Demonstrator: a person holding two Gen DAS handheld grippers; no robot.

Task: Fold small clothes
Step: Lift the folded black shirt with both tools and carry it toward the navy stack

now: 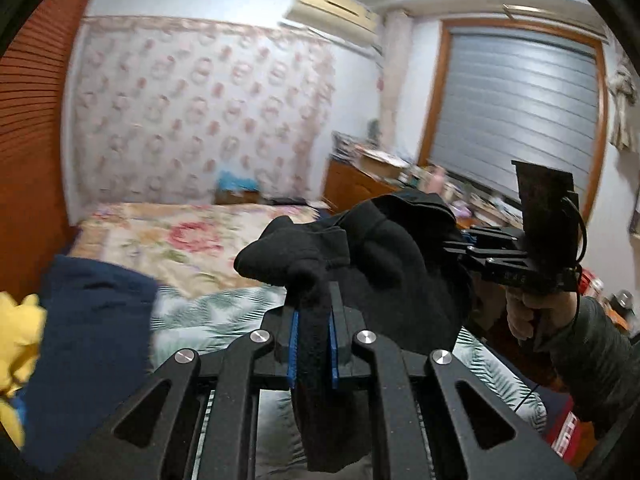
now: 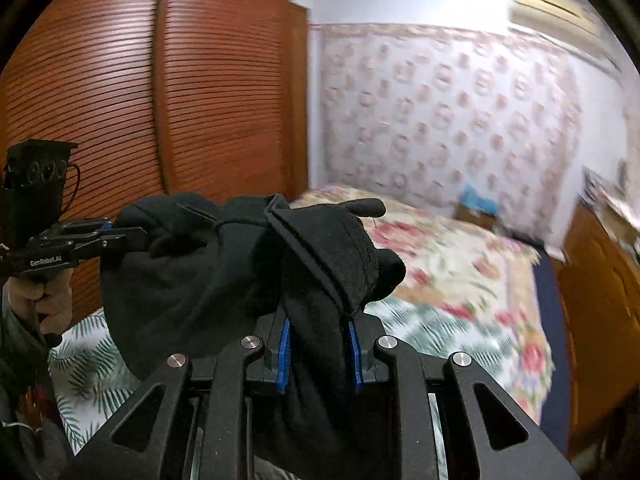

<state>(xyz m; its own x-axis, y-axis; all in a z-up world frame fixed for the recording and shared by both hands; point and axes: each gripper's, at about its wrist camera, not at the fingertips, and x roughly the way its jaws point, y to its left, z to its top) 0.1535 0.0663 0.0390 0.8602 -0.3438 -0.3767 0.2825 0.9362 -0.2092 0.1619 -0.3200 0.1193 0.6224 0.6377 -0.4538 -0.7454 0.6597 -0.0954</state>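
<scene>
A black fleece garment point(image 1: 384, 248) hangs bunched in the air above the bed, held between both grippers. In the left wrist view my left gripper point(image 1: 314, 320) is shut on a thick fold of it, blue pads pressing the cloth. My right gripper point(image 1: 466, 242) comes in from the right in a person's hand and is clamped on the garment's far side. In the right wrist view the right gripper point(image 2: 320, 332) is shut on a hemmed edge of the black garment point(image 2: 200, 280). There the left gripper point(image 2: 124, 240) bites the cloth from the left.
Below lies a bed with a floral cover point(image 1: 180, 236) and a leaf-print sheet point(image 2: 420, 332). A navy cloth point(image 1: 96, 340) and a yellow soft item point(image 1: 16, 332) lie at the left. A slatted wooden wardrobe point(image 2: 100, 80) stands on one side, a cluttered dresser point(image 1: 360, 184) under the window.
</scene>
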